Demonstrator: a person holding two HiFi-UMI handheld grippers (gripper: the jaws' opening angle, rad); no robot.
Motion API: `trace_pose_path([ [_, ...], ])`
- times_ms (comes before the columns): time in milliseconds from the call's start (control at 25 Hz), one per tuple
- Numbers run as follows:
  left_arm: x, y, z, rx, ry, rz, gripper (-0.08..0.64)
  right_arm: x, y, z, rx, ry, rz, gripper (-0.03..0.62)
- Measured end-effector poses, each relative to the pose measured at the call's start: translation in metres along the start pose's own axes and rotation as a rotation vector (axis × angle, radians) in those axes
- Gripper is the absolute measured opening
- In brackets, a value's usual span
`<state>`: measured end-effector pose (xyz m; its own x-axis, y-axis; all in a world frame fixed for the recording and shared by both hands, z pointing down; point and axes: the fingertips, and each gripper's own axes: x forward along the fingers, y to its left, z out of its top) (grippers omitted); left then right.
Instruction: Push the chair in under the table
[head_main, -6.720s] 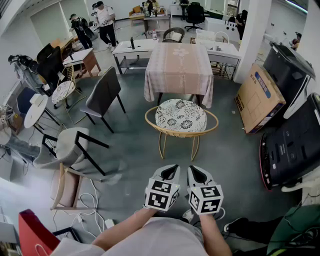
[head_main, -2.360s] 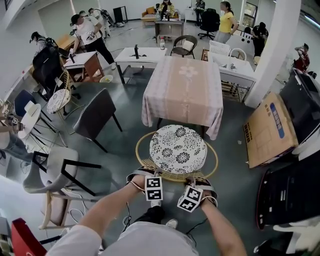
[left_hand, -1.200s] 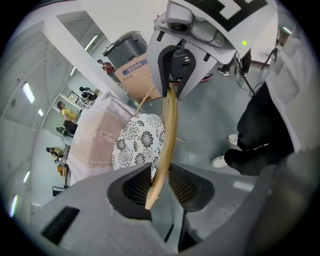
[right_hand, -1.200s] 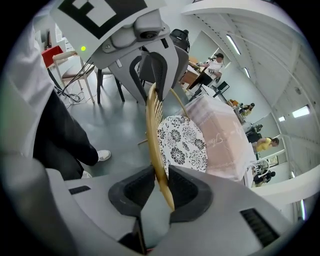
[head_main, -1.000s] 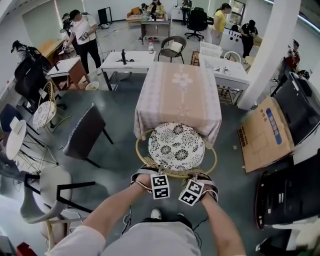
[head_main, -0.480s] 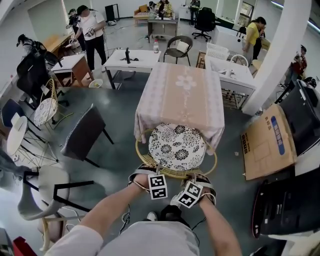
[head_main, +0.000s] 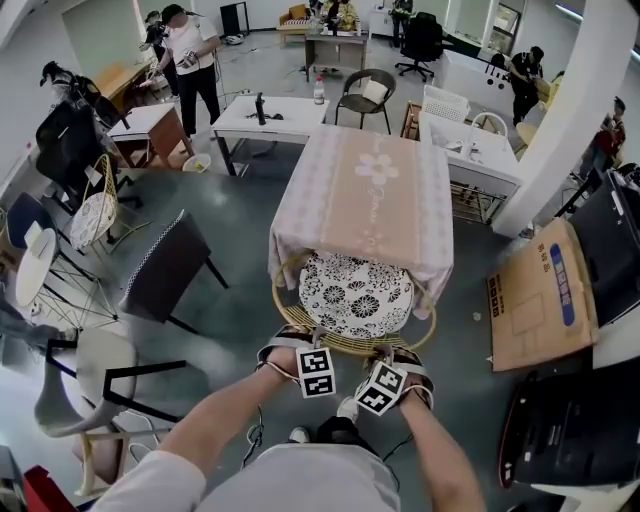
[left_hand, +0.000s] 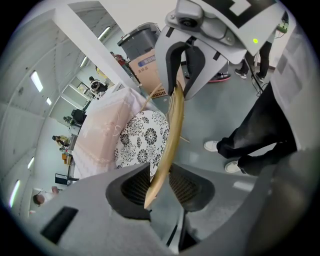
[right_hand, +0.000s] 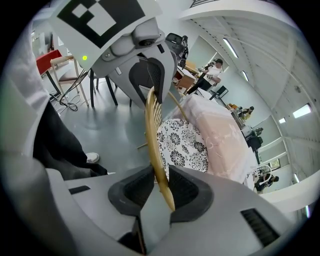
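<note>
The rattan chair (head_main: 345, 345) with a black-and-white floral cushion (head_main: 355, 292) stands at the near side of the table (head_main: 365, 195), which wears a pink cloth. The cushion's far part sits under the cloth's hanging edge. My left gripper (head_main: 300, 342) and right gripper (head_main: 392, 352) hold the chair's near rim side by side. In the left gripper view the rim (left_hand: 172, 130) runs between the pads of the left gripper (left_hand: 159, 187). In the right gripper view the rim (right_hand: 152, 135) lies between the right gripper's (right_hand: 160, 187) pads while its jaws are opening slightly.
A dark chair (head_main: 165, 265) stands left of the table, and a grey chair with a black frame (head_main: 90, 375) nearer left. A cardboard box (head_main: 540, 295) and black cases (head_main: 580, 420) lie on the right beside a white pillar (head_main: 570, 110). White desks (head_main: 265, 110) and people stand beyond.
The chair has slid toward the table with both grippers on its rim. The cushion's far edge has gone under the tablecloth.
</note>
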<state>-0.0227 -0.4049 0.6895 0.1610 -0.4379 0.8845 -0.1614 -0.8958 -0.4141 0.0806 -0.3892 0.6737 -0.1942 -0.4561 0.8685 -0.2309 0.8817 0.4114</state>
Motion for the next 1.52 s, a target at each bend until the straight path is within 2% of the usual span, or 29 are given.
trace_pose_path([
  [520,0.010,0.016,0.003,-0.029,0.017,-0.010,0.117,0.009,-0.017,0.002,0.003,-0.020,0.046,0.084],
  [680,0.009,0.015,0.003,-0.015,0.026,0.025,0.118,0.010,-0.018,-0.001,0.074,-0.044,0.031,0.097],
  [800,0.007,0.014,0.001,-0.046,0.022,0.048,0.121,0.009,-0.016,0.000,0.130,-0.043,0.020,0.112],
  [960,0.000,0.012,-0.003,-0.117,0.003,0.057,0.127,0.005,-0.014,0.004,0.157,-0.033,-0.020,0.114],
  [1160,-0.020,0.010,-0.002,-0.239,-0.073,0.081,0.127,-0.009,-0.011,0.009,0.225,-0.058,-0.047,0.112],
  [1240,-0.026,0.008,0.003,-0.326,-0.120,0.066,0.126,-0.014,-0.012,0.011,0.277,-0.078,-0.062,0.109],
  [1320,-0.032,0.006,0.009,-0.413,-0.169,0.049,0.126,-0.021,-0.014,0.015,0.340,-0.106,-0.083,0.080],
  [1520,-0.056,0.001,0.020,-0.575,-0.270,0.017,0.120,-0.044,-0.009,0.029,0.515,-0.179,-0.104,0.055],
])
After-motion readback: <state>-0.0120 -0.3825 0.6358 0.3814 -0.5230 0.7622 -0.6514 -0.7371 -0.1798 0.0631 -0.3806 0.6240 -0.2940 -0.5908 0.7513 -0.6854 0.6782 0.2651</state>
